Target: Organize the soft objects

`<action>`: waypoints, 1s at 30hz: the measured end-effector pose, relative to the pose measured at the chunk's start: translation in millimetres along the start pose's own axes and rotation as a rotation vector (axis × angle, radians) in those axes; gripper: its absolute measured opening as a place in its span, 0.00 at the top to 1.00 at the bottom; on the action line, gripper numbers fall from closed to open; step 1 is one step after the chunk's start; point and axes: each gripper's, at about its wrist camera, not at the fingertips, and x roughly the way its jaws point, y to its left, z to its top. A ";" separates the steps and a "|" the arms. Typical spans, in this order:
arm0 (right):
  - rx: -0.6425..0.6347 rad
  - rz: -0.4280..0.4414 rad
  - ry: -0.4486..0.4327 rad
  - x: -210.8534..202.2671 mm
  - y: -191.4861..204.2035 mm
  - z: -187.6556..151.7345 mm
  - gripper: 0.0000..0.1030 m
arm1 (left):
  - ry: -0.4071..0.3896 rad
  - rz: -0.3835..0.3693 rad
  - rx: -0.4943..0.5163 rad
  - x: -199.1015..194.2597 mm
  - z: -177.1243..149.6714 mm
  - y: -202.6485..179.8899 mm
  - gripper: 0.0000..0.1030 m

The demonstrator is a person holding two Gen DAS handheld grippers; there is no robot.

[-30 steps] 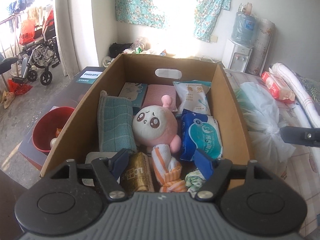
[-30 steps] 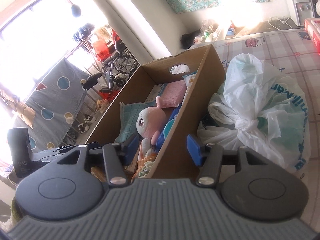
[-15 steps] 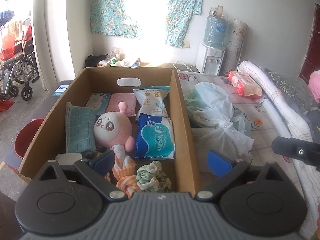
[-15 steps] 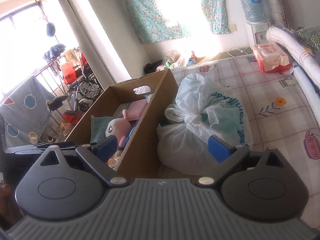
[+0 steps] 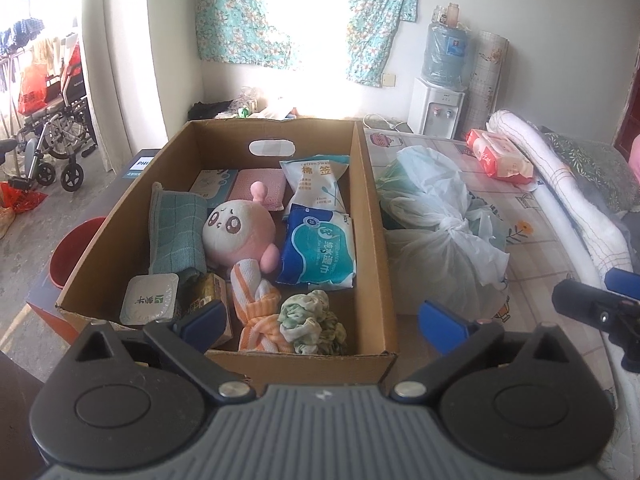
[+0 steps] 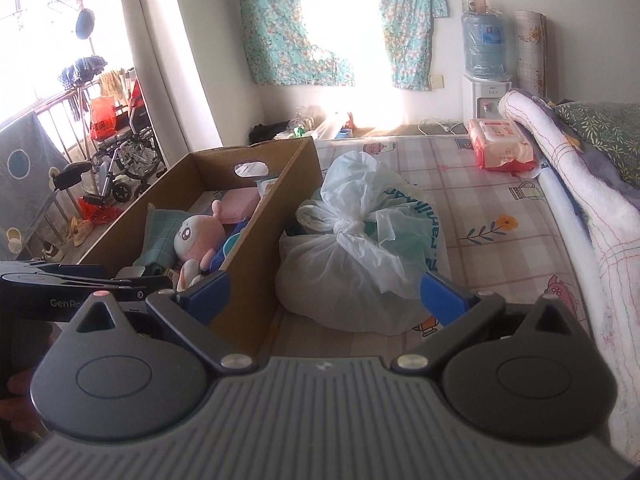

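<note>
- Since a second ago both views have shifted: my left tool (image 5: 322,318) has backed off from over the cardboard box (image 5: 372,216), so the box's near wall now sits between its fingers; my right tool (image 6: 322,292) has swung off the box wall toward the tied plastic bag (image 6: 352,248).
- Both tools' jaws have just been opening and now stand spread wide. Nothing gripped; pads touch nothing on either side.
- Left view: the box sits on the bed (image 5: 524,216), at its left edge. The bag (image 5: 440,236) is just beside the box's right wall, outside it.
- In the box, back row: a small carton, a pink cloth (image 5: 260,186), a cotton swab pack (image 5: 316,184).
- Middle: teal towel (image 5: 174,232) against the left wall, pink plush toy (image 5: 240,232) beside it, blue wet-wipe pack (image 5: 318,254) to the plush's right.
- Front: sealed cup (image 5: 150,298), gold carton (image 5: 210,300), orange-striped cloth (image 5: 256,308) knotted, green-patterned scrunched cloth (image 5: 310,320) touching it.
- Right view: bag lies between the right tool's fingers in frame, but farther out, clear of the pads. The left tool shows at the left edge.
- Red wipes pack (image 6: 502,144) lies at the far side of the bed, well apart from the box.
</note>
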 end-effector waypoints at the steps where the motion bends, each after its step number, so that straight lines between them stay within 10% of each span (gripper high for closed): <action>1: 0.000 -0.003 0.003 -0.6 0.6 -0.7 0.01 | 0.007 -0.001 -0.001 0.0 -0.7 -0.5 0.00; 30: -0.035 -0.103 0.184 33.3 25.8 -24.4 0.01 | 0.144 0.017 -0.031 12.6 -29.5 6.5 0.01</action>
